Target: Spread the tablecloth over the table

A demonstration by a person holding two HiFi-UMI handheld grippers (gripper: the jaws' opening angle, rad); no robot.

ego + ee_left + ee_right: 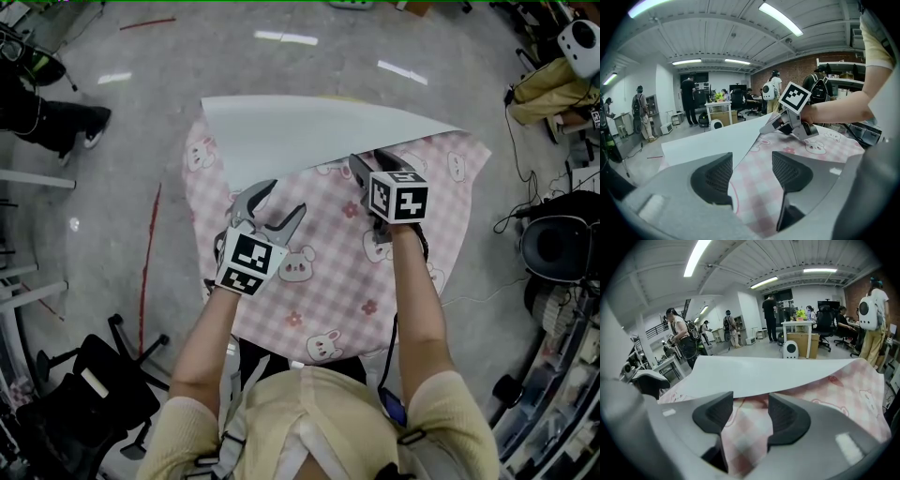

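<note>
A pink checked tablecloth (328, 281) with bunny prints covers the round table. Its far part is folded back toward me as a large flap (309, 136) that shows the white underside. My left gripper (289, 195) hovers open over the pink cloth just short of the flap's near edge, with nothing between its jaws (751, 159). My right gripper (370, 161) is at the flap's edge near the middle. Its jaws (750, 401) stand apart over the pink cloth (848, 385), and the white flap (759, 373) lies right in front of the tips.
A black office chair (94, 375) stands at the lower left of the table. Someone's legs (56, 122) are at the far left. Cables and equipment (558, 244) crowd the right side. Several people and a desk (801, 336) are in the background.
</note>
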